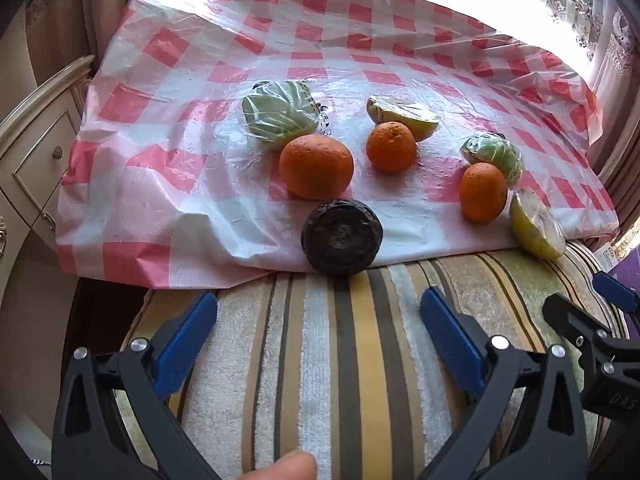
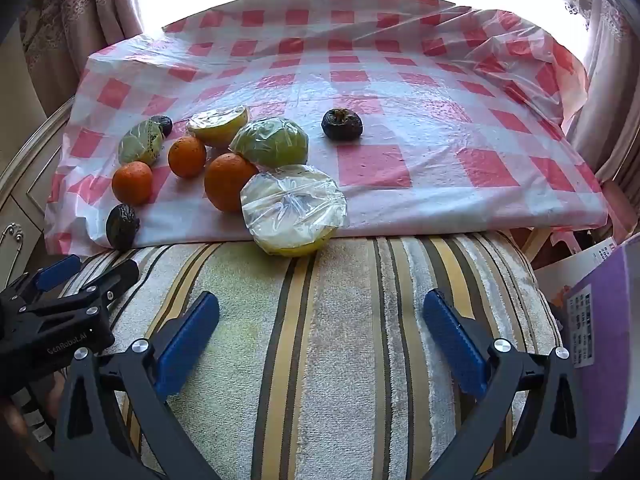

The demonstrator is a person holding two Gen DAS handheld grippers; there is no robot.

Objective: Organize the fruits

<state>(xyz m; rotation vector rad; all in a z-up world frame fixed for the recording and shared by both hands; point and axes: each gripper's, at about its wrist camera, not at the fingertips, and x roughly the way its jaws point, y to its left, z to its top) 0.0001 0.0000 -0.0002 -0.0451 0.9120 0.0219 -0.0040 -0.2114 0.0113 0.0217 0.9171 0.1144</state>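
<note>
both grippers, left gripper [image 1: 316, 344] and right gripper [image 2: 320, 344], hover spread wide and empty over the striped towel [image 2: 340, 340]; round orange fruits [image 1: 316, 166] and plastic-wrapped green halves [image 1: 280, 114] sit clustered on the red checkered plastic cloth [image 2: 400, 80].

Fruits [image 2: 224, 160] crowd the checked cloth's [image 2: 440, 92] left; its right lies open beyond one dark fruit [image 2: 342, 123].

Both wrist views sit low over the striped cushion [image 1: 320, 360], facing the window. Left view nearer the table [image 1: 132, 184]. Shared: oranges [image 2: 230, 182], wrapped fruit.
</note>
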